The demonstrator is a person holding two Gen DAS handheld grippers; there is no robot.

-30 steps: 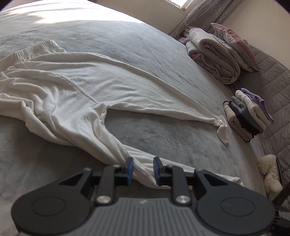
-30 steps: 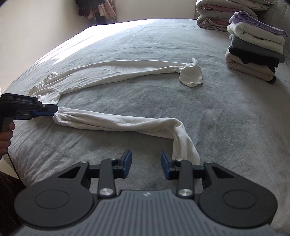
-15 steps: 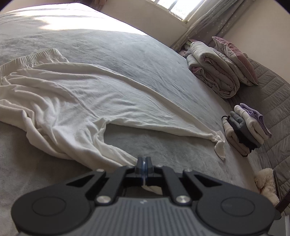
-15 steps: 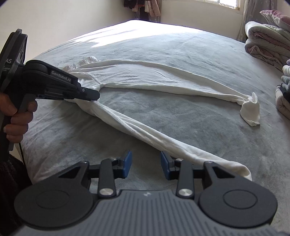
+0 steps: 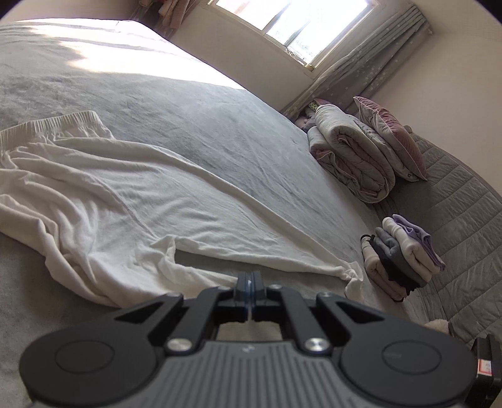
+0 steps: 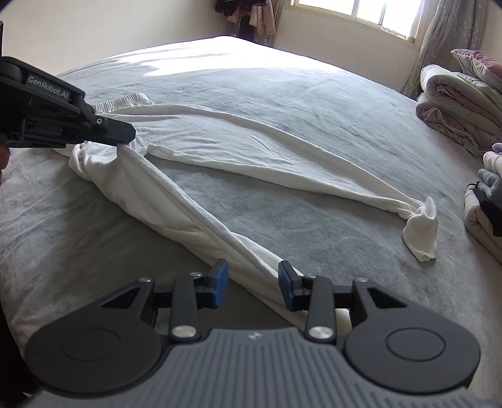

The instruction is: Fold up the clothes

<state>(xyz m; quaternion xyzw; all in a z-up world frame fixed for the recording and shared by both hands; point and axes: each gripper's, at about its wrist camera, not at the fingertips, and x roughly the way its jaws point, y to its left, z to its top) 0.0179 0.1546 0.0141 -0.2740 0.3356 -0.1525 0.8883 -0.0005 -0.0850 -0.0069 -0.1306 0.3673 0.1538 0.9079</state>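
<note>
White trousers (image 5: 125, 194) lie spread on the grey bed (image 5: 219, 125), waistband at the far left, one leg running to a bunched cuff (image 6: 420, 226) at the right. My left gripper (image 5: 250, 288) is shut on the near leg's fabric and holds it lifted; it also shows in the right wrist view (image 6: 125, 138), pinching the cloth near the crotch. My right gripper (image 6: 252, 282) is open, and the near trouser leg (image 6: 188, 213) runs taut between its blue pads toward the left gripper.
A stack of folded clothes (image 5: 401, 254) sits at the bed's right edge. A rolled duvet (image 5: 351, 157) and a pink pillow (image 5: 389, 135) lie by the quilted headboard (image 5: 464, 219). A window (image 6: 360, 12) is behind.
My left gripper has shut on the near trouser leg and lifted it. My right gripper has moved in so the leg lies between its open fingers.
</note>
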